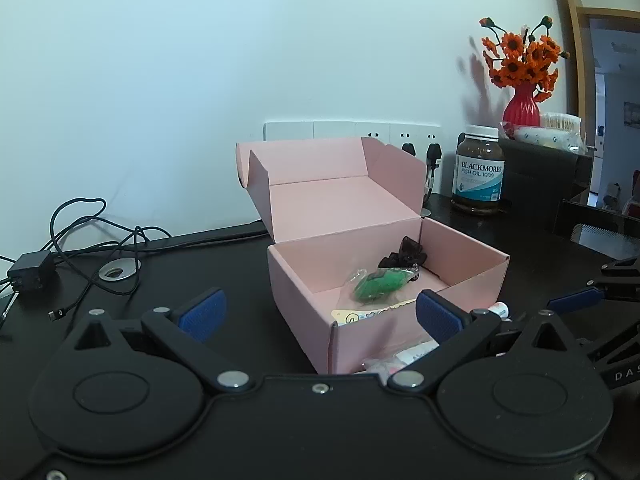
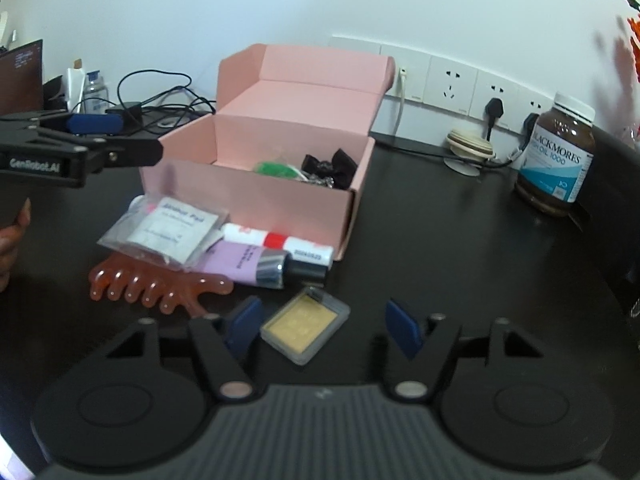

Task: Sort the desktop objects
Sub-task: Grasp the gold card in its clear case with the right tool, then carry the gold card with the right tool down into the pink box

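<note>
An open pink box (image 1: 304, 304) stands mid-desk with a green bagged item (image 1: 380, 286) and a black bow (image 1: 406, 258) inside. My left gripper (image 1: 320, 314) is open, its jaws wide in front of the box's near corner, nothing between them. In the right wrist view, my right gripper (image 2: 324, 330) is open around a clear case with a gold card (image 2: 306, 322); the case lies near the left pad, with a gap to the right pad. In front of the box (image 2: 256, 196) lie an alcohol pad packet (image 2: 168, 232), an orange comb (image 2: 156, 288), a purple tube (image 2: 248, 262) and a white-and-red tube (image 2: 280, 242).
A fish oil bottle (image 2: 556, 164) stands at the right near wall sockets (image 2: 452, 80). A red vase of orange flowers (image 1: 522, 108) sits on a dark block. Cables and a charger (image 1: 32, 272) lie at the left. A person's hand (image 2: 10, 240) holds the left gripper (image 2: 116, 140).
</note>
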{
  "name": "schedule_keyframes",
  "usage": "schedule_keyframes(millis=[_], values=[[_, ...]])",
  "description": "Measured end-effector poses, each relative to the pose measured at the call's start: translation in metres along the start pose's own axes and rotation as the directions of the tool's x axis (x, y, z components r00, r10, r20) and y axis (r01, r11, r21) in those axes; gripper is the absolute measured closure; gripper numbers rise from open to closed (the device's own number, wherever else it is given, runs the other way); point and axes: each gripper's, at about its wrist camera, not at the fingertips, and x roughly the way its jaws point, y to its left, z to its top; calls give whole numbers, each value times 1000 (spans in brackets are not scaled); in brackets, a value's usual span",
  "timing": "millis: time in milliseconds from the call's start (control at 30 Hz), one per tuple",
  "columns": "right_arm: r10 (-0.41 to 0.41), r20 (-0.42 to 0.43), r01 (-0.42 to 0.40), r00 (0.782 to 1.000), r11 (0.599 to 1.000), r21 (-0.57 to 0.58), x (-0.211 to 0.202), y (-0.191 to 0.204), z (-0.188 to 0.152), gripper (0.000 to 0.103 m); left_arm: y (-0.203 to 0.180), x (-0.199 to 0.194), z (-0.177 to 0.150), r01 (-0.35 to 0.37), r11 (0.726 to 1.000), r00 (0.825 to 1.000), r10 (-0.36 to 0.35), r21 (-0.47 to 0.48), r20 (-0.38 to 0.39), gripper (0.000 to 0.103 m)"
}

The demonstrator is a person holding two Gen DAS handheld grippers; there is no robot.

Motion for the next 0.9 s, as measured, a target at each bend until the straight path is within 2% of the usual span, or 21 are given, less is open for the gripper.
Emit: schedule_keyframes(millis=[400,467,533,800,900], values=[[10,-3,-10,1000,999,41,-3,-7,-2,57,0,2,0,1,1000,1000,-1,3,-15,0],[13,-5,-12,1000,998,55,-3,-11,-3,66,0,3,0,0,1000,1000,0,4,-17,0],[20,-7,-20,1000,997,71,-2,-13,-2,70,0,3,0,0,1000,1000,0,5,-19,0],[31,-2,-31,1000,996,86,2,-12,0,70,-2,3,0,-2,1000,1000,3,15,-24,0],[27,8,-27,1000,995,92,1,-12,-2,73,-3,3,0,-3,1000,1000,3,20,-23,0]])
